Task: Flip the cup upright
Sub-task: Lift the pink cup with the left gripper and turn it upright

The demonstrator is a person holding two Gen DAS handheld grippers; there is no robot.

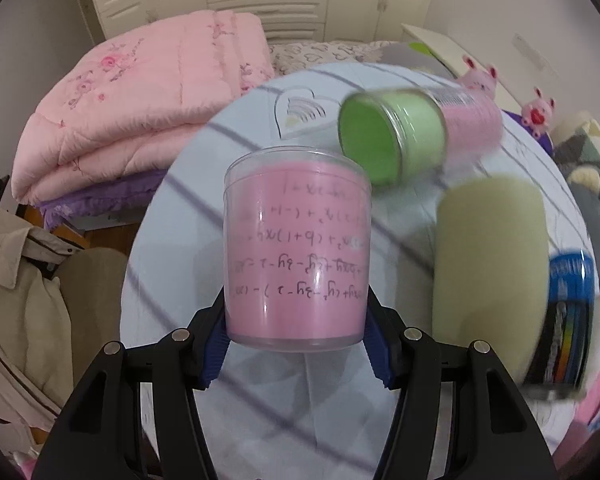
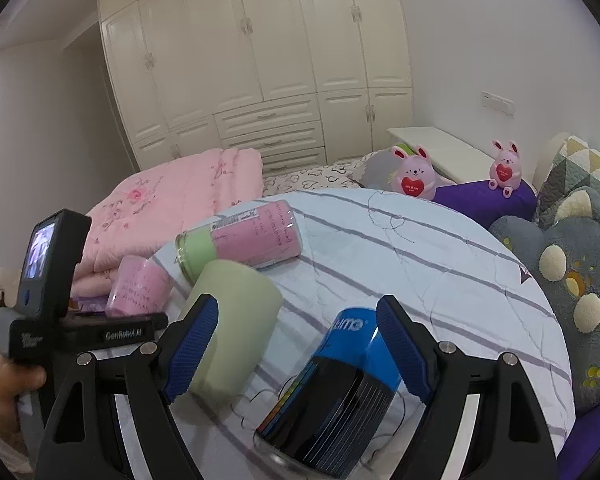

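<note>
My left gripper (image 1: 296,340) is shut on a clear cup with a pink lining and upside-down handwriting (image 1: 298,248). It holds the cup in the air above the round table; the cup also shows in the right wrist view (image 2: 138,286). My right gripper (image 2: 296,344) is open and empty. A blue and black cup (image 2: 336,392) stands upside down between its fingers, untouched. A pale green cup (image 2: 232,328) stands upside down just beyond the left finger (image 2: 192,344). A green and pink cup (image 2: 240,238) lies on its side further back.
The round table (image 2: 440,264) has a pale blue striped cover. A folded pink quilt (image 2: 168,200) lies at the left. Pink bunny toys (image 2: 414,176), a grey plush cushion (image 2: 568,280) and a white wardrobe (image 2: 260,60) lie behind and right.
</note>
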